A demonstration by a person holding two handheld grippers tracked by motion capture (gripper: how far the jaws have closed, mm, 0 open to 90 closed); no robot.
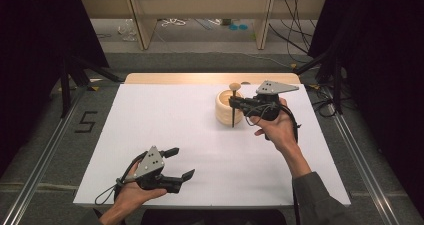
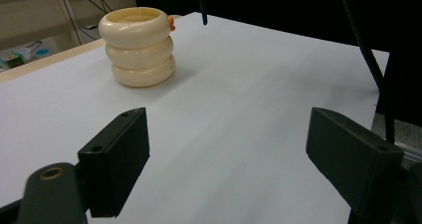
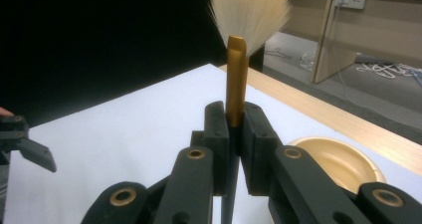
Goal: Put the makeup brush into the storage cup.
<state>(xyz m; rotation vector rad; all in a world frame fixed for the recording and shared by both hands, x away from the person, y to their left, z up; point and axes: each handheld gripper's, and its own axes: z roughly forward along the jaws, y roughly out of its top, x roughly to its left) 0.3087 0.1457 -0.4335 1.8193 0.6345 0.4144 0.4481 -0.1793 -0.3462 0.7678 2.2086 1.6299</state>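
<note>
Holding the brush point(image 3: 236, 79) upright, right gripper point(image 1: 235, 103) fingers clamped on its gold ferrule, bristles up (handle tip hangs beside the pot point(image 1: 227, 107), near the counter's point(image 1: 165, 115) far edge). Judgement: centre the tip over the opening before lowering. Left gripper point(image 1: 181, 164) rests near the front edge, fingers wide, empty.

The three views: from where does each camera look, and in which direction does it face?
High view: sits above the person's side, faces forward and down on the white table; both forearms, the left tongs and the right tongs show.
Left gripper view: rides on the left tongs, open, faces across the table to the cream holder.
Right gripper view: rides on the right tongs, shut on the brush, bristles up.
Shared: all three views show the cream holder; the right gripper view also shows a jaw of the left tongs at its left edge.
</note>
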